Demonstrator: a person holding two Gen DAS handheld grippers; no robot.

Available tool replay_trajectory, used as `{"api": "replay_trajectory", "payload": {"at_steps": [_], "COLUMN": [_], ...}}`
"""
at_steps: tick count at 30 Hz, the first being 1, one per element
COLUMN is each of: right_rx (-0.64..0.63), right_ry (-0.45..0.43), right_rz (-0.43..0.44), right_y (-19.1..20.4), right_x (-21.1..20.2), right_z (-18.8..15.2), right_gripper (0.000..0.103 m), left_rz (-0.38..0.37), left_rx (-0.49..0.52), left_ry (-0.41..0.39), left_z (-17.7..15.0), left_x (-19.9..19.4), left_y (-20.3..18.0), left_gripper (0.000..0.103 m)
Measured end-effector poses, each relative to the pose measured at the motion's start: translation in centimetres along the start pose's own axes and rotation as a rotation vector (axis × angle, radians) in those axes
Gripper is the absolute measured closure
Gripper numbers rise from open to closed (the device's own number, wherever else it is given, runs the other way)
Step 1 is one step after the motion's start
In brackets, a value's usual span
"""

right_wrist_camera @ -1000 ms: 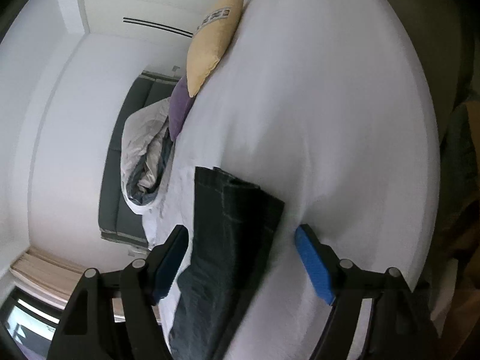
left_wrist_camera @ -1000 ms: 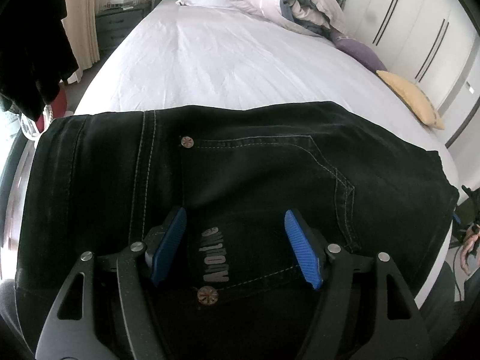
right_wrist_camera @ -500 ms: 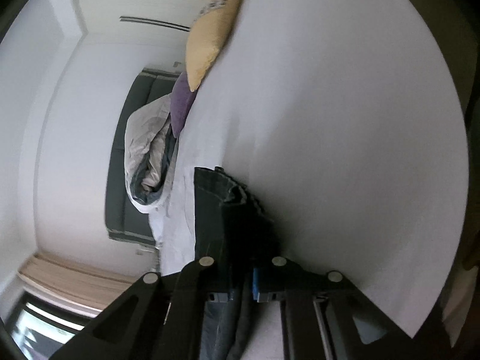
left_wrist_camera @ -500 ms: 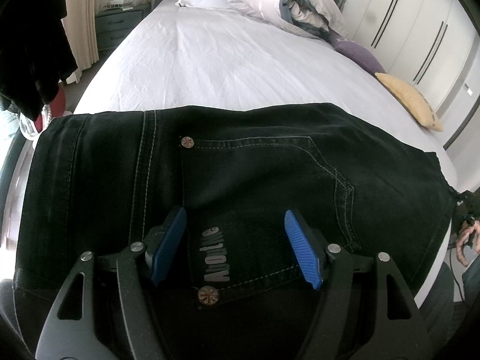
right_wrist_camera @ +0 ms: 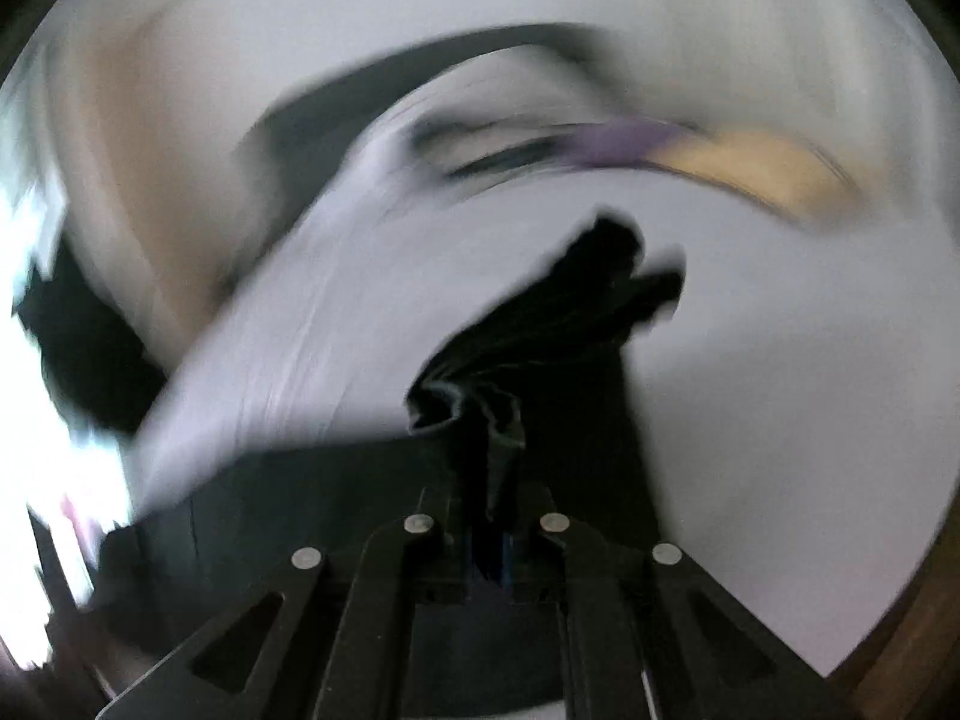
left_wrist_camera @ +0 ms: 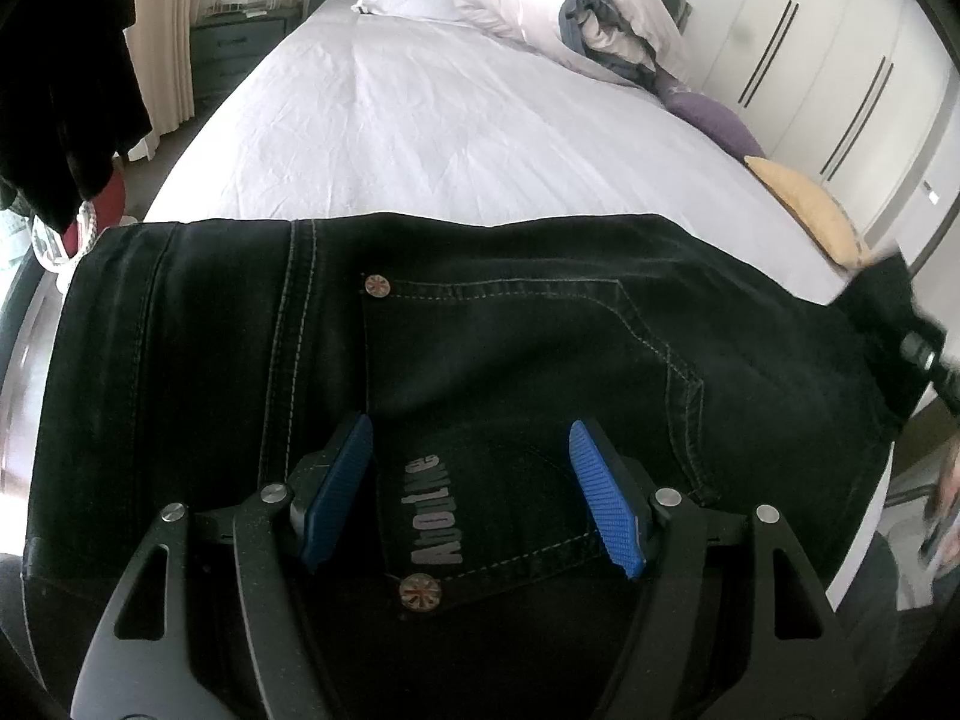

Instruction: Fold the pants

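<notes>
Black jeans lie across the near end of the white bed, back pocket with grey lettering facing up. My left gripper hovers over that pocket, its blue pads spread wide with the lettering between them and nothing pinched. At the right edge of the left wrist view the jeans' end is lifted and blurred. In the right wrist view, heavily motion-blurred, my right gripper is shut on a bunched fold of the jeans, and the cloth trails away above the sheet.
Pillows and a rolled duvet lie at the head of the bed. A purple cushion and a yellow cushion sit along the right edge by white wardrobes. Dark clothing hangs at left, near a nightstand.
The right gripper closed on the jeans' right end and swung round, lifting that end. The left gripper kept still and stayed open over the pocket.
</notes>
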State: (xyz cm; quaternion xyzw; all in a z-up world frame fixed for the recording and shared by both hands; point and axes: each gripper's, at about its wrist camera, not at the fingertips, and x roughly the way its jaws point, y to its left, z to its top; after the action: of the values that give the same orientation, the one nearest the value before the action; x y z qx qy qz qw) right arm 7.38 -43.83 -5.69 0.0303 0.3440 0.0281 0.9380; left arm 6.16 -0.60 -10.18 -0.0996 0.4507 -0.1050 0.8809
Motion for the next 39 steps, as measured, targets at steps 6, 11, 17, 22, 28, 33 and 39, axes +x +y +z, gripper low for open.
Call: {"api": "replay_trajectory", "payload": {"at_steps": [6, 11, 17, 22, 28, 33, 39], "right_rx": [-0.365, -0.332, -0.323, -0.3, -0.392, -0.438, -0.49], "right_ry": [0.18, 0.145, 0.086, -0.002, -0.044, -0.041, -0.03], "right_rz": [-0.097, -0.095, -0.094, -0.087, -0.06, -0.029, -0.009], "right_y": [10.0, 9.1, 9.7, 10.9, 14.5, 16.8, 18.6], "right_x": [5.0, 4.4, 3.2, 0.5, -1.1, -1.1, -0.9], "right_z": [-6.0, -5.5, -4.9, -3.5, -3.0, -3.5, -4.4], "right_gripper": [0.096, 0.096, 0.096, 0.096, 0.096, 0.096, 0.095], "left_rz": [-0.011, -0.047, -0.344, -0.509, -0.591, -0.596, -0.566], "left_rx": [-0.02, -0.082, -0.151, -0.261, -0.319, -0.387, -0.383], "left_ry": [0.017, -0.001, 0.131, 0.331, 0.394, 0.432, 0.477], "left_z": [0.4, 2.0, 5.1, 5.6, 6.9, 6.9, 7.0], "left_x": [-0.6, -3.4, -1.7, 3.6, 5.8, 7.4, 8.7], "left_y": [0.0, -1.5, -7.3, -10.8, -12.9, -11.7, -10.2], "left_gripper": [0.035, 0.029, 0.009, 0.009, 0.008, 0.008, 0.07]}}
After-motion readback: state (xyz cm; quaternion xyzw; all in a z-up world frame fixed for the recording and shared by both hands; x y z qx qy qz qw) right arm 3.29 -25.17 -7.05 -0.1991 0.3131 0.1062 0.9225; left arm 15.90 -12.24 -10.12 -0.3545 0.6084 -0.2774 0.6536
